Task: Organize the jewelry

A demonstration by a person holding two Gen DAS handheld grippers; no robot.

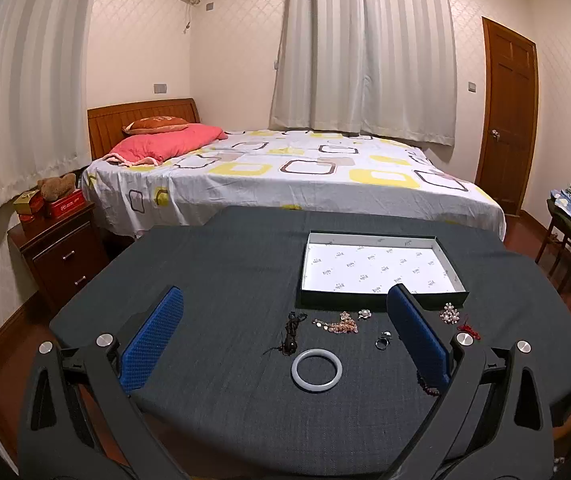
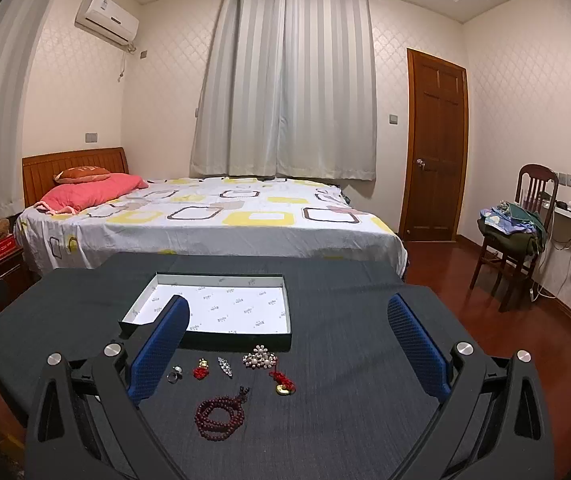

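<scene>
An empty shallow box (image 1: 377, 266) with white patterned lining sits on the dark cloth table (image 1: 221, 280); it also shows in the right wrist view (image 2: 221, 304). In front of it lie a white bangle (image 1: 316, 370), a dark cord necklace (image 1: 290, 334), a pink bead chain (image 1: 341, 325), a ring (image 1: 383, 339) and a pearl brooch (image 1: 450, 314). The right wrist view shows a red bead bracelet (image 2: 217, 418), the pearl brooch (image 2: 260, 358), a red tassel charm (image 2: 283, 383), a silver leaf pin (image 2: 224, 367), a red-gold charm (image 2: 201, 369) and the ring (image 2: 174, 374). My left gripper (image 1: 285, 300) and right gripper (image 2: 287, 308) are open and empty above the table.
A bed (image 2: 205, 220) stands behind the table. A nightstand (image 1: 61, 248) is at the left. A chair (image 2: 521, 232) piled with clothes and a wooden door (image 2: 437, 148) are at the right.
</scene>
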